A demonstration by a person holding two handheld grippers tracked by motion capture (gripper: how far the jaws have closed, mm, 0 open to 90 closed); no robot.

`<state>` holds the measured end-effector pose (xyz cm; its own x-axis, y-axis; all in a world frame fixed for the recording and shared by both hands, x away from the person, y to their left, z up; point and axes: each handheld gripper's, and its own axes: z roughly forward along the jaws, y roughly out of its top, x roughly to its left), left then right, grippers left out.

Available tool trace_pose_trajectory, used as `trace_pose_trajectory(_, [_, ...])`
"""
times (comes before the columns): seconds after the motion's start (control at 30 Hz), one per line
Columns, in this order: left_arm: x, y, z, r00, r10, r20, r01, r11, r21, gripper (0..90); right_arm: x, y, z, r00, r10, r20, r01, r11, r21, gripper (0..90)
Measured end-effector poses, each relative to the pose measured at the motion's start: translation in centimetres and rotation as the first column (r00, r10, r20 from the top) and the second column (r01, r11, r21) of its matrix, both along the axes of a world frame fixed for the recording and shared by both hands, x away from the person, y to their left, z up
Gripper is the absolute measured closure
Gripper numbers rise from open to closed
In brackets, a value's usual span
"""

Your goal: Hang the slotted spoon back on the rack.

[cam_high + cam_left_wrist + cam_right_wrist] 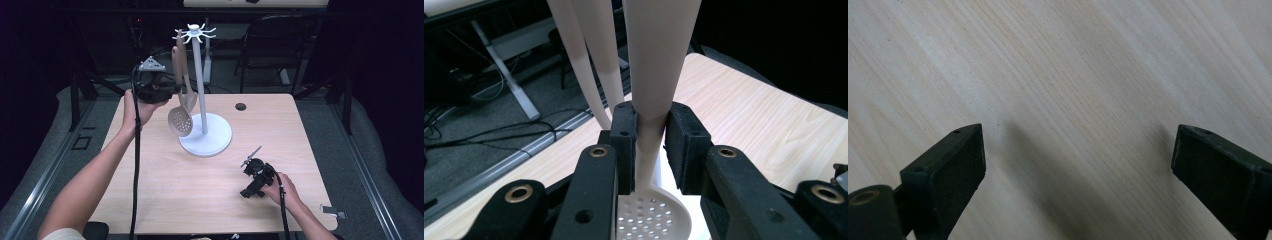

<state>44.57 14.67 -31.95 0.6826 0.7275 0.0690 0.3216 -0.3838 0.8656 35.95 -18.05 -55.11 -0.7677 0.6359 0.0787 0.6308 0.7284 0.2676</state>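
Stand pole [200, 85] and hanging utensils [189, 95] crowd left gripper [172, 90]; table [165, 190] front open.

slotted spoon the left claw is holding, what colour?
Beige, its bowl dotted with round holes. The slotted spoon shows best in the left gripper view, clamped in the left claw.

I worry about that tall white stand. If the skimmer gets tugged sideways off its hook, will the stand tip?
Probably not easily: the stand has a wide round base flat on the table. Its thin pole may flex or sway. The left gripper is shut on the skimmer neck, so a sideways pull would lever high up.
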Motion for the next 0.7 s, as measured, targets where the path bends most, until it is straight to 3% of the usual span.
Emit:
trace_pose_trajectory(0.17, [0.5,-0.5,0.6,1.0,0.005,0.0,-0.005,1.0,0.002,75.0,0.0,0.0,0.0,1.0,-0.002,0.004,0.002,1.0,0.004,6.7])
trace_pose_trajectory(0.23, [0.7,-0.6,0.7,0.9999,0.009,-0.004,-0.009,1.0,-0.003,75.0,-0.2,0.1,-0.2,0.9996,-0.025,0.013,0.024,0.999,0.028,6.7])
trace_pose_trajectory(0.7, [1.7,-1.4,0.7,0.9994,0.021,-0.029,-0.021,0.9997,0.016,74.9,-0.2,0.1,-0.3,0.9997,-0.02,0.012,0.02,1.0,0.024,6.8])
